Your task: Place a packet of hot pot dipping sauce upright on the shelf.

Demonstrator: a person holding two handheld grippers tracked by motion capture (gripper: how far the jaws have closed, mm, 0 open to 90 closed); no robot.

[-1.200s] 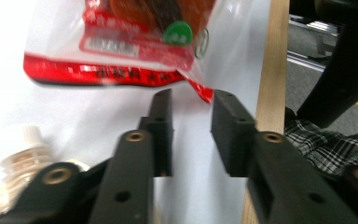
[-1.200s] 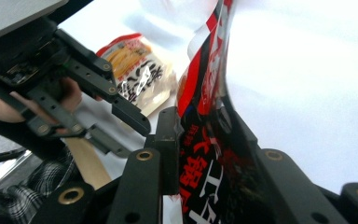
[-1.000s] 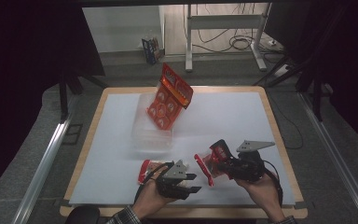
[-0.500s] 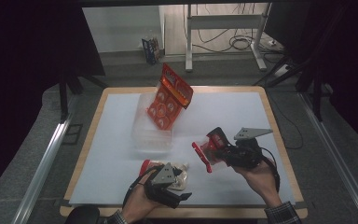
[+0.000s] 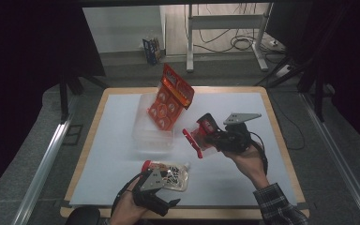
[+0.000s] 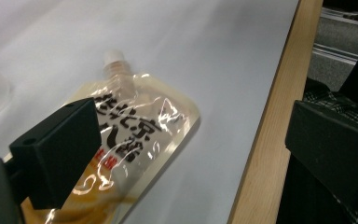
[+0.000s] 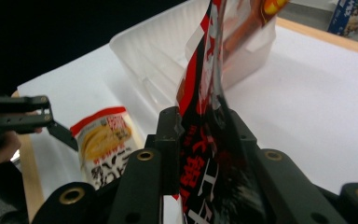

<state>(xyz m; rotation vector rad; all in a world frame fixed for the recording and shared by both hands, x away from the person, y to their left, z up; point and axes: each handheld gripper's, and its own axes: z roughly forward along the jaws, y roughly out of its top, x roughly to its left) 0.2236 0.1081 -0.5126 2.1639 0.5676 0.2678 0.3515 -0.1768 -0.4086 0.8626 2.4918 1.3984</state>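
White table (image 5: 243,187), L tool (image 5: 161,180) opened over pouch (image 5: 171,174), R tool (image 5: 201,136) pinching maybe red packet (image 5: 198,136)

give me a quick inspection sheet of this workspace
surface: white sheet on a wood-edged table.
job's things: pale spouted pouch lying flat near the front edge; red packet; clear bin with an orange pack leaning in it.
clutter: nothing seen on the sheet.
grippers: left gripper has just been opening, jaws off the pouch; right gripper clamps the red packet.
cables: black cable behind the right gripper; loose cables on the floor.
surroundings: metal stand, small box, dark curtains.
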